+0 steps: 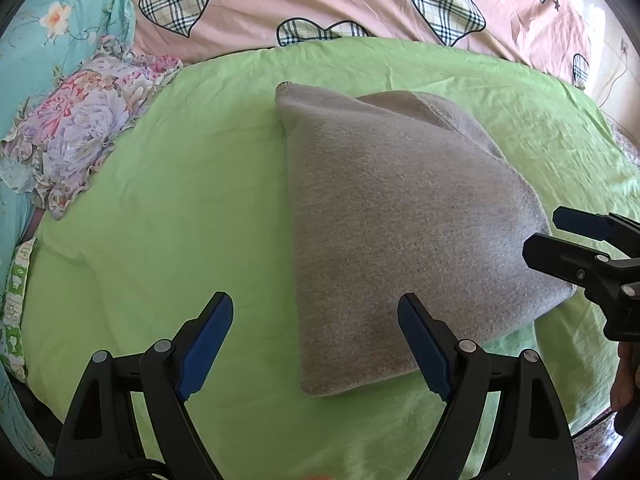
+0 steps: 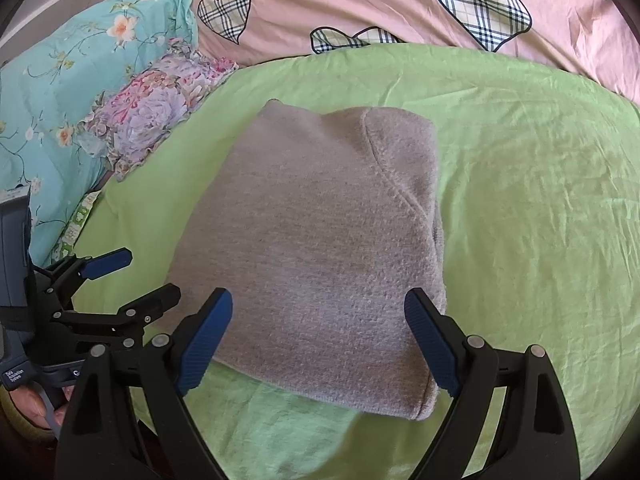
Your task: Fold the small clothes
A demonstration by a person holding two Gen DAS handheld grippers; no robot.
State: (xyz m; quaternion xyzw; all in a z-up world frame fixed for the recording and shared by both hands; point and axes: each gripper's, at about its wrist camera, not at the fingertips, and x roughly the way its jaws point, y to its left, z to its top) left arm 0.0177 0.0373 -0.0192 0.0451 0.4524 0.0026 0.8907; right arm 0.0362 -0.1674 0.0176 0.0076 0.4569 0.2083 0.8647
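Observation:
A grey knit garment (image 1: pixel 400 224) lies folded into a compact block on the green sheet (image 1: pixel 180 200); the right wrist view shows the same garment (image 2: pixel 320 240) with a stitched hem curving across its top right. My left gripper (image 1: pixel 316 312) hangs open above the garment's near left corner, nothing between its blue pads. My right gripper (image 2: pixel 320 312) is open too, over the garment's near edge, holding nothing. The right gripper (image 1: pixel 548 232) shows at the right edge of the left wrist view, the left gripper (image 2: pixel 148 276) at the lower left of the right wrist view.
A pink quilt with plaid hearts (image 1: pixel 320 4) lies behind the green sheet. A floral ruffled cloth (image 1: pixel 80 120) and a turquoise flowered quilt (image 2: pixel 60 80) sit at the left. A person's hand (image 2: pixel 36 404) holds the left gripper's handle.

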